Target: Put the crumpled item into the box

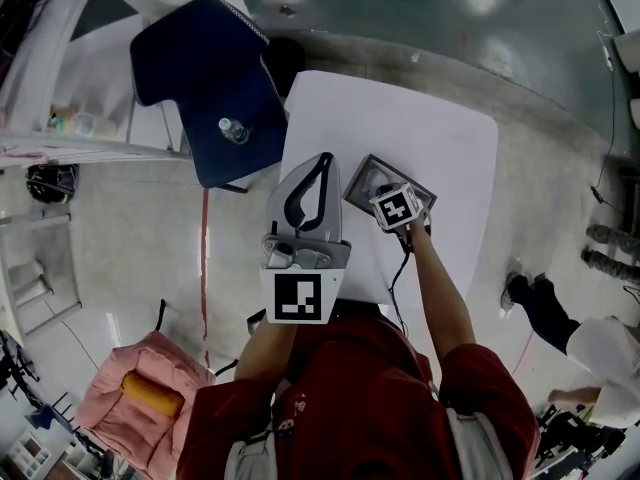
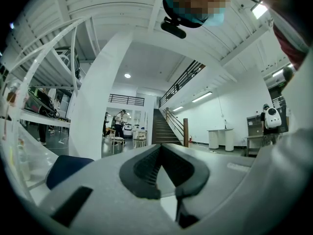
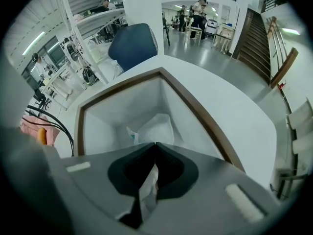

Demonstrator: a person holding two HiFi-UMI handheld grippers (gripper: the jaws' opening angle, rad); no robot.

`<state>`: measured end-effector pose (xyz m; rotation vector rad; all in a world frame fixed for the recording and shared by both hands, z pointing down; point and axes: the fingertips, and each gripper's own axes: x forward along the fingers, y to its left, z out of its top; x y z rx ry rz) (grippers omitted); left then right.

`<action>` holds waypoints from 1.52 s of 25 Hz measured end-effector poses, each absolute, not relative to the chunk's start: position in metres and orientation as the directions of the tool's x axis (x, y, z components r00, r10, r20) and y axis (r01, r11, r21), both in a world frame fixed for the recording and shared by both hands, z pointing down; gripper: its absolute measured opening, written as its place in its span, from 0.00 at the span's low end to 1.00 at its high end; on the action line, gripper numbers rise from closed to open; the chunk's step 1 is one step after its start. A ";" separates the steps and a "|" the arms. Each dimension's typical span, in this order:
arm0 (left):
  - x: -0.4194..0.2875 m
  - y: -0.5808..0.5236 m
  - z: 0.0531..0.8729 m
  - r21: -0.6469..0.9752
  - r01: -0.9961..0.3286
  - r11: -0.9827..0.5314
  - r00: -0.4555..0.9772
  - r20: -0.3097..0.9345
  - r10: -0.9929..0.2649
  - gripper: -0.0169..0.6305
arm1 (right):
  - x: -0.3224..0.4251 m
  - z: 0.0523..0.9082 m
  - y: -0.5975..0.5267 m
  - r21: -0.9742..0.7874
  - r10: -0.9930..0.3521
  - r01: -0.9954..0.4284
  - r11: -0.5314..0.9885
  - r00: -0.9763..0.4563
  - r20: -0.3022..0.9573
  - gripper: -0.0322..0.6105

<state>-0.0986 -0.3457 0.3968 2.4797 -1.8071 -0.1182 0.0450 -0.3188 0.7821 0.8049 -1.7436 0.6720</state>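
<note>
A box (image 1: 402, 172) with a dark rim stands near the front of the white table (image 1: 440, 128); in the right gripper view its rim (image 3: 205, 116) is brown and its walls are white. The crumpled white item (image 3: 155, 128) hangs low inside the box. My right gripper (image 3: 156, 144) points down into the box, its jaws shut on the item's top, with white paper showing between the pads. In the head view only its marker cube (image 1: 395, 206) shows above the box. My left gripper (image 1: 325, 158) is raised off the table's left side, jaws shut (image 2: 160, 147) and empty.
A dark blue chair (image 1: 205, 78) with a clear bottle (image 1: 233, 130) on its seat stands at the table's far left corner. A pink bag (image 1: 140, 398) lies on the floor at lower left. Another person (image 1: 590, 348) sits on the floor at right.
</note>
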 end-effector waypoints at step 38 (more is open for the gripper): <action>-0.075 -0.296 0.357 0.070 -0.942 -0.328 0.321 -0.098 -0.942 0.03 | 0.048 0.728 -0.298 -0.061 -0.355 -0.842 0.537 -0.291 0.888 0.27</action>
